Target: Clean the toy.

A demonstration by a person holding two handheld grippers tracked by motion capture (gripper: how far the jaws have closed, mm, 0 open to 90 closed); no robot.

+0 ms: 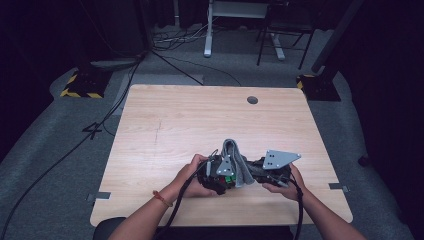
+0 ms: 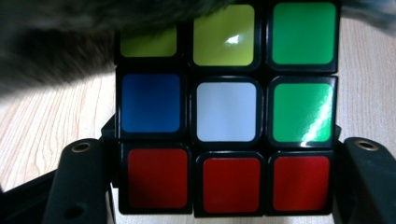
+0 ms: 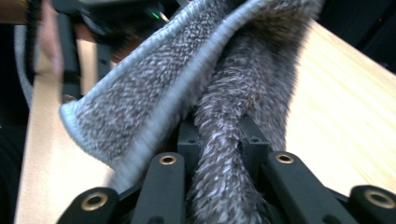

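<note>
A: Left hand-held gripper (image 2: 224,186) state?
B: Clamped on puzzle cube (image 2: 226,109), low over the surface (image 1: 165,120), near edge.
A: Right hand-held gripper (image 3: 219,186)?
B: Pinched tight on grey cloth (image 3: 154,93); cloth drapes over the cube, between both hands.

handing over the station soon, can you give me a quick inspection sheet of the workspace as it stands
surface: light wooden table, a round hole near its far edge
job's things: puzzle cube; grey cloth draped between the grippers
clutter: nothing seen
grippers: left gripper shut on the cube; right gripper shut on the cloth
cables: one trails from each gripper; more on the floor
surroundings: grey carpet, white desk legs, striped bases
</note>
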